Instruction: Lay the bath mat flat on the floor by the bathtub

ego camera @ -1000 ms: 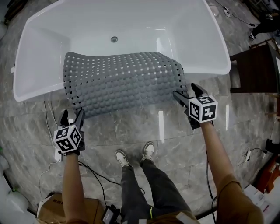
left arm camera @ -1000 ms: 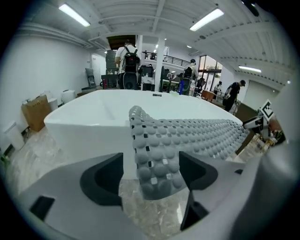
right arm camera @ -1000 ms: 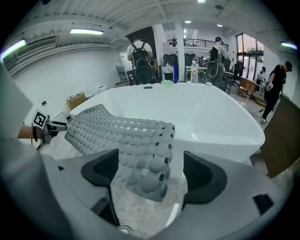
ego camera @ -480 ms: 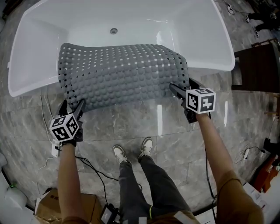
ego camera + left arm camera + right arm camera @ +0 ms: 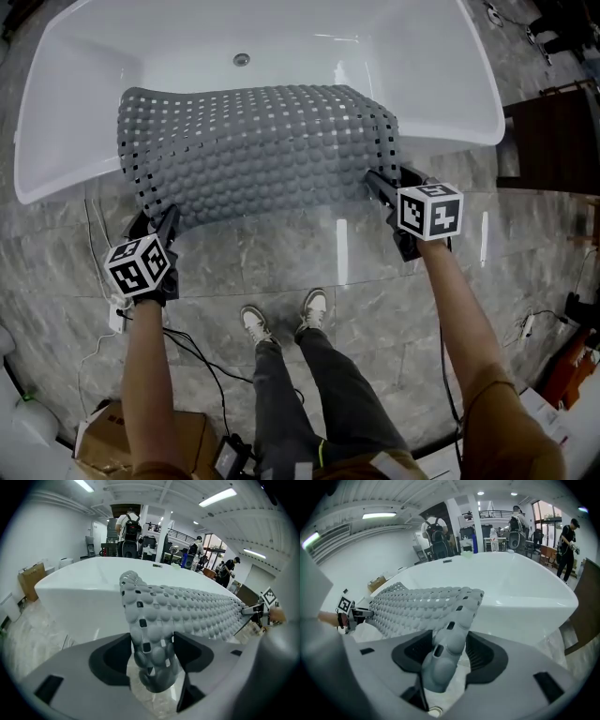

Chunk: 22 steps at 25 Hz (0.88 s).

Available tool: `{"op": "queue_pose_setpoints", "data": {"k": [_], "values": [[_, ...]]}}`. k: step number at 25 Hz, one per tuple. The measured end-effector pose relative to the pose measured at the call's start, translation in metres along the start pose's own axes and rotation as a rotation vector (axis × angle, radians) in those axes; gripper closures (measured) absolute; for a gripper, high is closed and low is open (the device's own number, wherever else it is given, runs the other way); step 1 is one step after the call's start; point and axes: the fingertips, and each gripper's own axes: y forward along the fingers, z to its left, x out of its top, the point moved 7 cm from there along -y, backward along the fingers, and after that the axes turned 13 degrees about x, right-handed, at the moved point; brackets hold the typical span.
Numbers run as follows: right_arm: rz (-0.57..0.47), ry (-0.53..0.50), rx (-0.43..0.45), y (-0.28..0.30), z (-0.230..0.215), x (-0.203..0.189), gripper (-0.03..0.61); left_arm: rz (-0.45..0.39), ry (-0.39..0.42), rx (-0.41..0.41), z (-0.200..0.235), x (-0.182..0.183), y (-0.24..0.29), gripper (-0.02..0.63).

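Closing on the mat (image 5: pixel 253 150), both claws have moved up to its near corners since a second ago, when they hung wide just short of it. The left claw (image 5: pixel 155 220) pinches the left corner and the right claw (image 5: pixel 386 180) the right. As before, the mat drapes over the tub's (image 5: pixel 422 66) near rim, its front edge hanging above the floor (image 5: pixel 281 272).

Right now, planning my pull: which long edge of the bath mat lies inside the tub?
The bath mat's far edge, nearest the drain; its near edge hangs outside the bathtub, above the floor.
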Motion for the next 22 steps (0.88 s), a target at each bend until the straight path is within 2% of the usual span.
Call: {"op": "queue_pose_setpoints", "data": {"k": [3, 7, 12, 15, 18, 22], "values": [[-0.034, -0.003, -0.006, -0.007, 0.010, 0.004, 0.415, -0.029, 0.044, 0.044, -0.005, 0.004, -0.010, 0.334], [-0.051, -0.055, -0.031, -0.015, 0.020, 0.012, 0.461, -0.097, 0.087, 0.058, -0.014, 0.019, -0.028, 0.379], [-0.102, -0.136, -0.032, -0.024, 0.042, 0.028, 0.482, -0.196, 0.187, 0.060, -0.022, 0.047, -0.046, 0.491], [-0.131, -0.190, -0.047, -0.036, 0.054, 0.033, 0.483, -0.248, 0.228, 0.060, -0.024, 0.056, -0.060, 0.514], [-0.164, -0.241, -0.048, -0.055, 0.068, 0.039, 0.485, -0.312, 0.240, 0.054, -0.027, 0.070, -0.083, 0.538], [-0.207, -0.282, -0.047, -0.086, 0.081, 0.047, 0.486, -0.358, 0.244, 0.041, -0.034, 0.076, -0.115, 0.541]]}}
